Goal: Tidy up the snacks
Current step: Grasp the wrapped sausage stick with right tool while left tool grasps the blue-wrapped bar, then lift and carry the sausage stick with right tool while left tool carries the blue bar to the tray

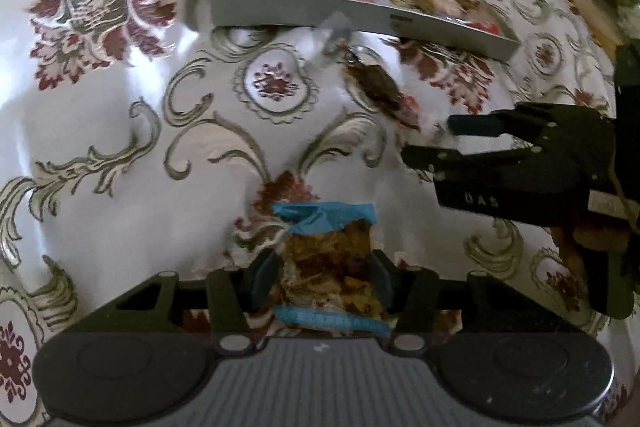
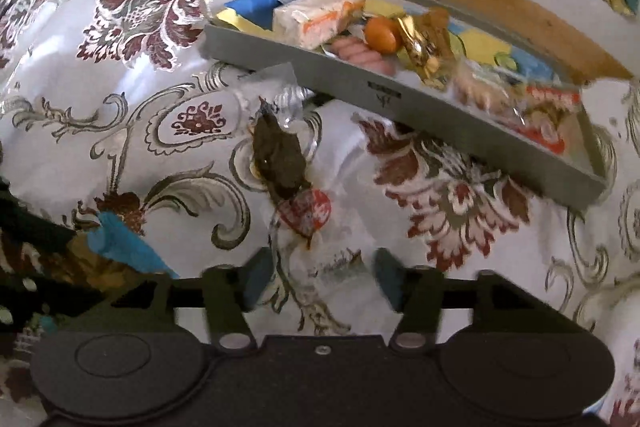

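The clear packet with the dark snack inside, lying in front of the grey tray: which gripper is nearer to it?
Right. The right gripper has its open fingers at the near end of the clear packet. The left gripper, shut on a blue-edged snack bag, sits further back.

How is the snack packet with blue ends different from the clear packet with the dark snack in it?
The blue-ended packet is clamped between the left gripper fingers; the clear packet with the dark snack lies loose on the tablecloth, with the right gripper open around its near end. The blue-ended packet holds golden-brown pieces; the clear one holds a single dark lump and bears a red round label. Both are outside the grey tray.
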`<state>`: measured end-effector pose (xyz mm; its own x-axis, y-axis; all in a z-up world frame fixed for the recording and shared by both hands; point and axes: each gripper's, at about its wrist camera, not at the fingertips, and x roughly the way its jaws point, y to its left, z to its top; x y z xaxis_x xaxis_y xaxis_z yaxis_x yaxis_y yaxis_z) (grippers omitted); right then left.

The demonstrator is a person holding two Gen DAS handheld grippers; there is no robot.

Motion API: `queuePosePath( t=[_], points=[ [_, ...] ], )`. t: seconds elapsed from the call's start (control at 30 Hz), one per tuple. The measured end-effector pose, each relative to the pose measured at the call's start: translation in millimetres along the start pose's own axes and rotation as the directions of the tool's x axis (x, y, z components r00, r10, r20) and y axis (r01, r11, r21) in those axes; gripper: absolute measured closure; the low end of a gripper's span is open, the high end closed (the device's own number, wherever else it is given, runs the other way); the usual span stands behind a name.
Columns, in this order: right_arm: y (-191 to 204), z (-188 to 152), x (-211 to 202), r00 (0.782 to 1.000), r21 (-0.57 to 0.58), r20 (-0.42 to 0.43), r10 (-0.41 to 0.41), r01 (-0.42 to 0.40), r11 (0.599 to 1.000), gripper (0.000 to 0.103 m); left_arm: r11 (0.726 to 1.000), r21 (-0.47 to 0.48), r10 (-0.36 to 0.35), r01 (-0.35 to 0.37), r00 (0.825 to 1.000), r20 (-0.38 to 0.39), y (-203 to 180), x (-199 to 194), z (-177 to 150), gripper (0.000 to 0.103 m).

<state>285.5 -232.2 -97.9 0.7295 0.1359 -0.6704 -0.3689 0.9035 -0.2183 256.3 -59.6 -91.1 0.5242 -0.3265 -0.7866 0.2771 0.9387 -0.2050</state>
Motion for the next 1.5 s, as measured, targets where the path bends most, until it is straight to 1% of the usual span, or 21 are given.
queuePosePath(
  t=[0.07,0.17,0.27,0.33,0.37,0.43,0.47,0.5,0.53,0.57,0.63,0.7,0.77,0.9,1.07,1.2,1.3,1.43,1.5],
  points=[
    [3,2,5,1.000,-0.040,0.012,-0.012,0.012,0.999,0.032,1.000,-0.028,-0.010,0.010,1.000,0.005,4,1,1,0.048],
    [6,3,12,1.000,-0.085,0.024,-0.018,0.020,0.996,0.028,0.999,-0.043,-0.013,0.013,1.000,0.016,6,2,1,0.048],
    [6,2,17,0.999,-0.090,0.036,-0.006,0.009,0.996,0.024,0.998,-0.055,-0.016,0.016,1.000,0.015,6,4,2,0.048],
    [6,2,19,0.999,-0.090,0.039,0.004,-0.001,0.996,0.024,0.998,-0.063,-0.017,0.018,1.000,0.014,6,5,2,0.048],
    [6,3,20,0.999,-0.089,0.038,0.008,-0.004,0.996,0.025,0.998,-0.066,-0.018,0.019,1.000,0.014,6,5,2,0.048],
    [5,4,19,0.999,-0.075,0.041,0.017,-0.014,0.997,0.040,0.998,-0.068,-0.018,0.019,1.000,0.015,6,6,2,0.048],
    [5,4,18,0.999,-0.068,0.042,0.012,-0.009,0.998,0.042,0.997,-0.069,-0.018,0.019,1.000,0.015,6,5,2,0.049],
    [5,4,18,0.999,-0.062,0.040,0.021,-0.018,0.998,0.047,0.997,-0.070,-0.019,0.020,1.000,0.015,6,5,2,0.049],
    [5,4,17,0.999,-0.056,0.038,0.028,-0.026,0.998,0.051,0.997,-0.072,-0.019,0.020,1.000,0.015,5,5,2,0.049],
    [6,3,17,0.999,-0.052,0.035,0.033,-0.031,0.998,0.052,0.997,-0.073,-0.021,0.022,1.000,0.015,6,6,2,0.050],
    [8,2,16,0.999,-0.051,0.025,0.044,-0.043,0.998,0.058,0.997,-0.079,-0.025,0.026,1.000,0.013,6,5,2,0.052],
    [11,1,14,0.999,-0.046,0.018,0.049,-0.049,0.998,0.060,0.996,-0.084,-0.030,0.031,0.999,0.015,6,3,2,0.054],
    [12,0,11,0.998,-0.032,0.007,0.056,-0.056,0.998,0.062,0.996,-0.086,-0.035,0.037,0.999,0.018,5,1,2,0.059],
    [10,-3,5,0.997,0.018,-0.024,0.072,-0.071,0.997,0.064,0.995,-0.090,-0.051,0.052,0.999,0.020,3,-3,1,0.065],
    [8,-8,-12,0.997,0.070,-0.055,0.059,-0.055,0.996,0.065,0.992,-0.110,-0.063,0.066,0.998,0.028,4,-8,-2,0.070],
    [10,-8,-33,0.998,0.077,-0.040,0.043,-0.040,0.996,0.065,0.993,-0.096,-0.065,0.068,0.997,0.035,1,-11,-4,0.074],
    [11,-9,-52,0.999,0.115,-0.020,0.043,-0.040,0.993,0.065,0.995,-0.065,-0.074,0.077,0.996,0.045,-5,-15,-6,0.077],
    [12,-10,-76,0.999,0.140,0.007,0.034,-0.034,0.990,0.065,0.993,-0.031,-0.109,0.111,0.993,0.040,-13,-13,-7,0.077],
    [12,-11,-87,1.000,0.160,0.018,0.020,-0.022,0.987,0.065,0.993,-0.005,-0.114,0.114,0.992,0.055,-19,-12,-6,0.080]
  ],
)
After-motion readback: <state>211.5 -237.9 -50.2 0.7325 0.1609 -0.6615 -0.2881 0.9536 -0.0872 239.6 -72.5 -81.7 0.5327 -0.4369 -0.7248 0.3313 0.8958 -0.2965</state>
